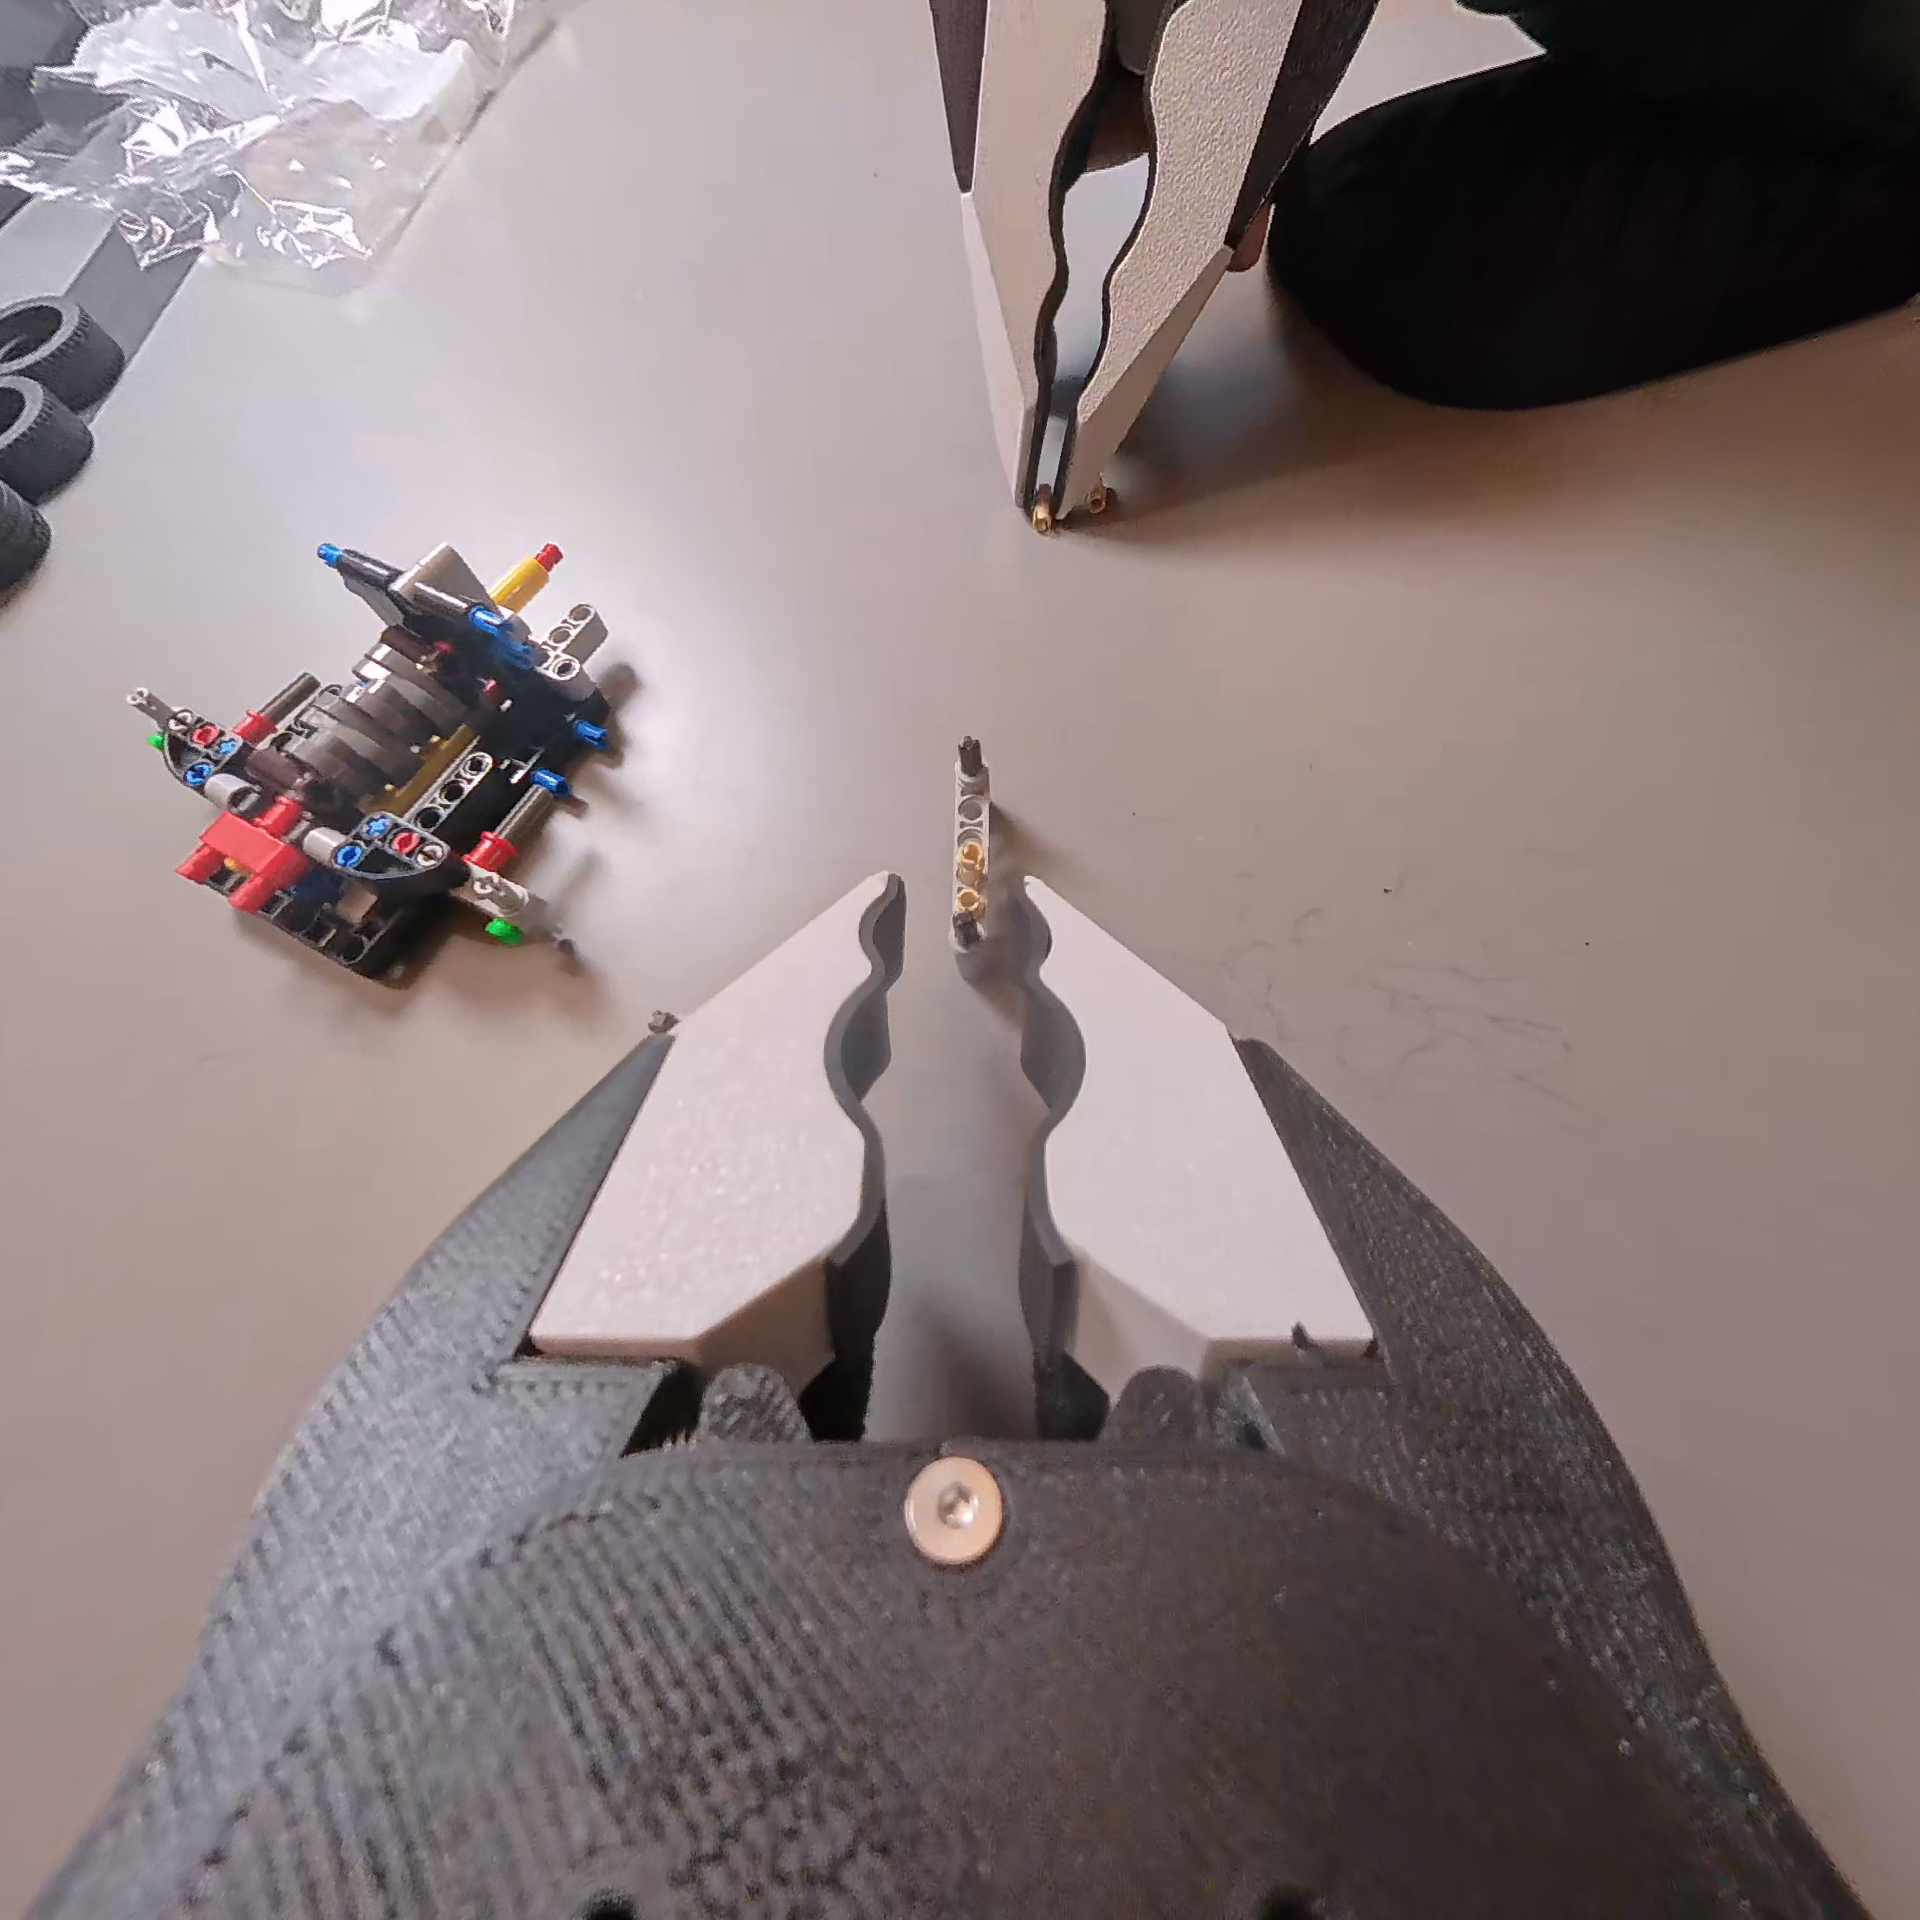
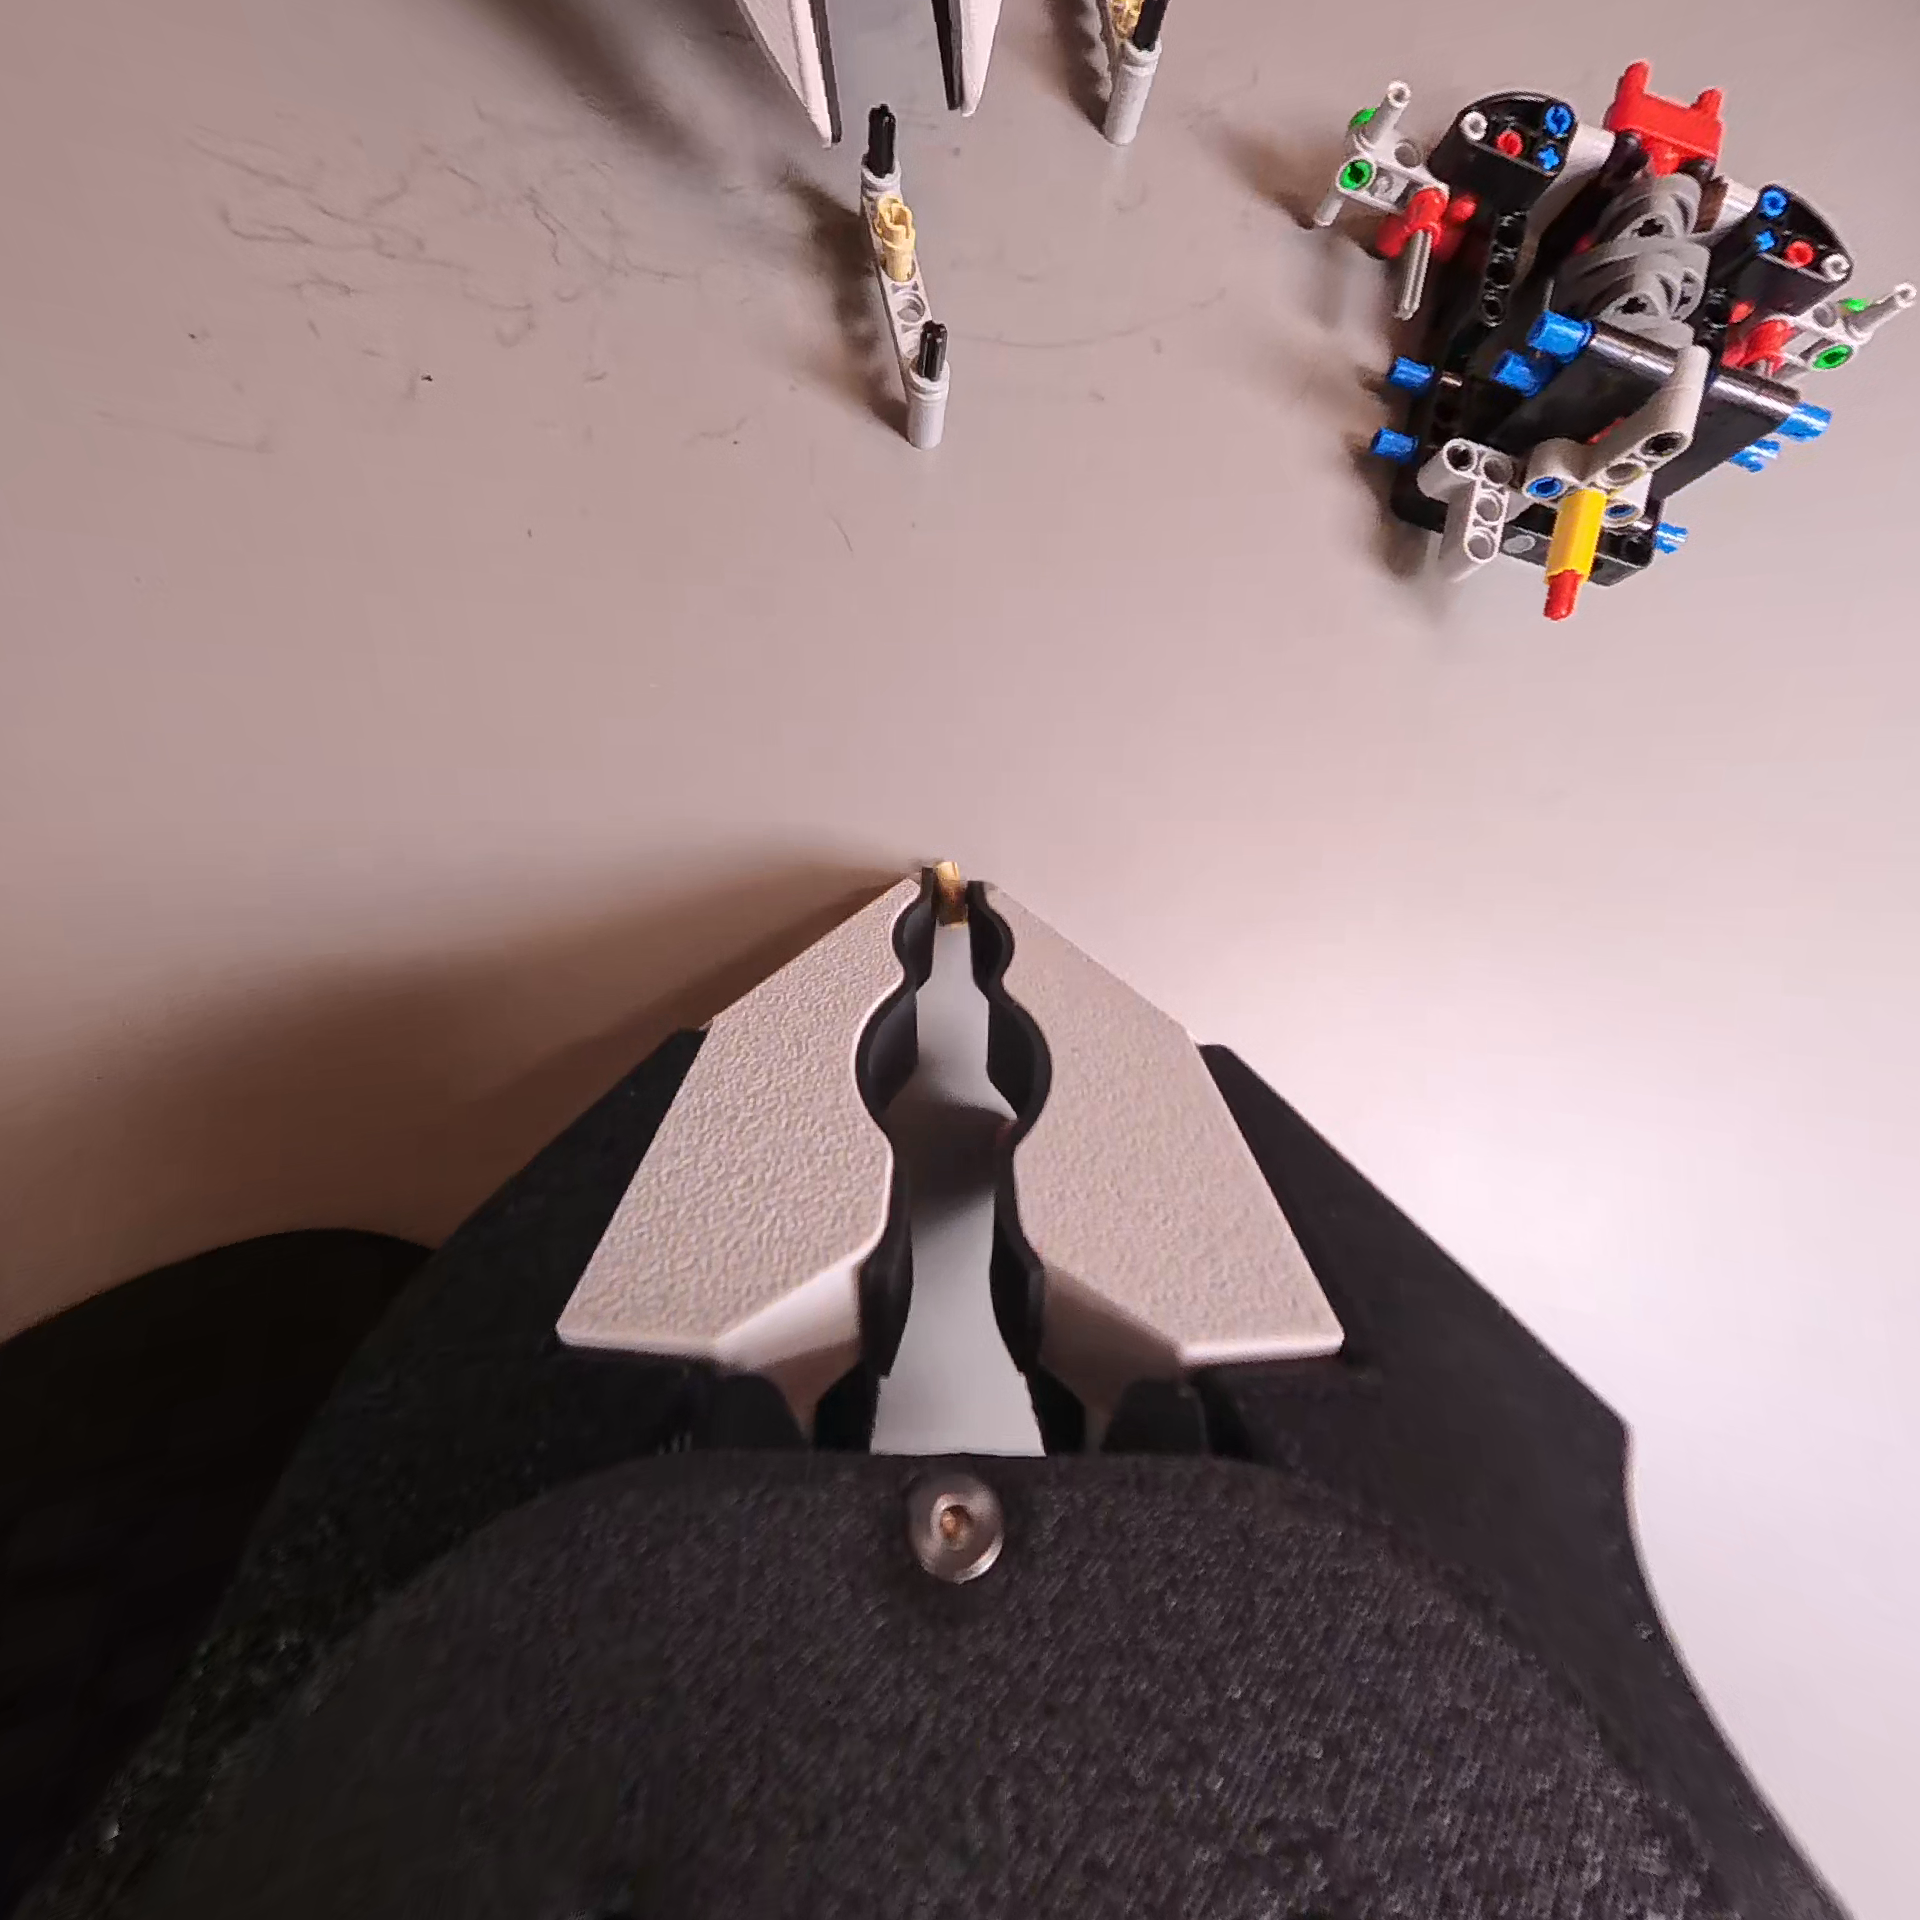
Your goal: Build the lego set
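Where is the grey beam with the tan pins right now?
The grey beam lies on the table just ahead of the open left gripper, right of the lego assembly.

Black tyres (image 1: 36,416) and clear plastic bag (image 1: 239,135), cut by left edge.

Left gripper (image 1: 961,914), jaws parted, at grey beam (image 1: 968,852) on table (image 1: 1351,727)

Workbench-like: scuffed grey tabletop (image 1: 1351,727), plastic bags (image 1: 239,135).
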Demonstrator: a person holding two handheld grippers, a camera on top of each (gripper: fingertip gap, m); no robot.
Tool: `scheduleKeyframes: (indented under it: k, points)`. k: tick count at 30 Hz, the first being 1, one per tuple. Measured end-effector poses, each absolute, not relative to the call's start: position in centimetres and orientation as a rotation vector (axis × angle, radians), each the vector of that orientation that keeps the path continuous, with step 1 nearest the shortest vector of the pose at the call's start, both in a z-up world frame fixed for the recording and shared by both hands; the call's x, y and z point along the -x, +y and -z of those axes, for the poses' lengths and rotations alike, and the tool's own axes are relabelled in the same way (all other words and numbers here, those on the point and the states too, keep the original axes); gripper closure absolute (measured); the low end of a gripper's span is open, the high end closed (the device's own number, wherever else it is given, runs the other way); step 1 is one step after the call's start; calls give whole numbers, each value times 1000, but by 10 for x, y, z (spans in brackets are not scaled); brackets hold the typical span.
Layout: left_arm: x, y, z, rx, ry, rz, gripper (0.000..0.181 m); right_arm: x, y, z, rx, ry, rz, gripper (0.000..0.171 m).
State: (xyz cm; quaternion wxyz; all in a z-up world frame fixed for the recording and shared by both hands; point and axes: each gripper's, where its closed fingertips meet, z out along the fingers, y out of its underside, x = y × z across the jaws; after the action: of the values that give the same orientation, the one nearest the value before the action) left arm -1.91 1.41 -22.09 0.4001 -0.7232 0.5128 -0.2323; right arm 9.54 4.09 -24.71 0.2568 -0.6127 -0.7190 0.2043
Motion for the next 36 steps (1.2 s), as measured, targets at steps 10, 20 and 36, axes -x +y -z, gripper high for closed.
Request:
scheduleKeyframes:
  k: [10,20,36]
  points:
    - [-3,0,185,1812,1085,969,169,-48,31,185,1285,-1764,-559,168]
    - [-7,-4,149,1772,740,1525,167,6,-3,154,813,-1684,-177,167]
    - [1,-18,136,1665,829,1653,179,12,-17,137,804,-1599,-366,167]
